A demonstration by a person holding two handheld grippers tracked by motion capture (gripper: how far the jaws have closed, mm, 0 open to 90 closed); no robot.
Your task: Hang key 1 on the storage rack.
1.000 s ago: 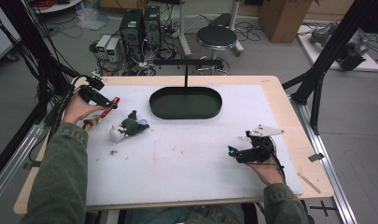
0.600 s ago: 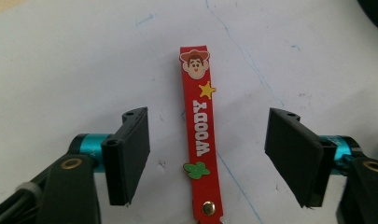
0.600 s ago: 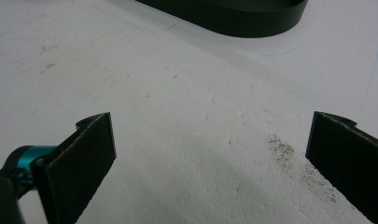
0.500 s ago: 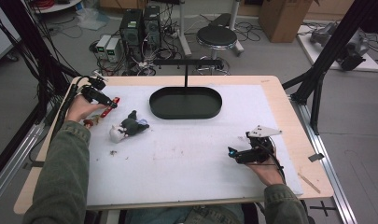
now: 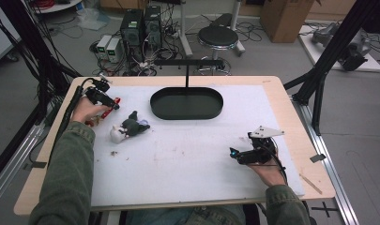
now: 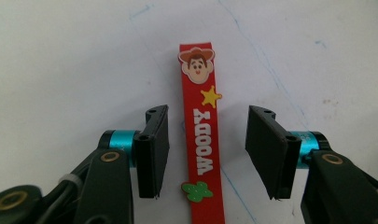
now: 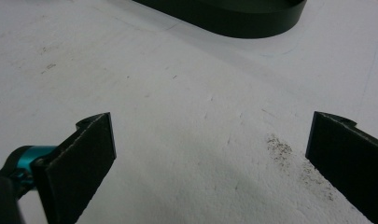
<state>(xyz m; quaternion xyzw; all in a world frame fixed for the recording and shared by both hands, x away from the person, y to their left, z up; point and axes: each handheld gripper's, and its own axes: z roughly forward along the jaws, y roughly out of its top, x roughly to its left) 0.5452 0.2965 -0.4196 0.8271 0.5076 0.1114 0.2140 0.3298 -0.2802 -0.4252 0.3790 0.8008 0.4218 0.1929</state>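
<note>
**Left claw narrows over the red strap**

The left gripper (image 6: 203, 156) straddles a flat red rubber strap (image 6: 203, 135) lettered WOODY, lying on the white table mat (image 5: 187, 154) near its left edge. Its jaws have just been closing, pads not yet touching. The right gripper (image 7: 210, 154) rests wide apart, holding nothing.

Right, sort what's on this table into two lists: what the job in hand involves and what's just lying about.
In the job:
- red Woody strap, flat on the white mat, between the jaws, not yet pinched
- left gripper, jaws have just been closing around it

Lying about:
- small dark and white toys beside the strap
- black oval tray farther back
- right gripper, open over bare mat
</note>
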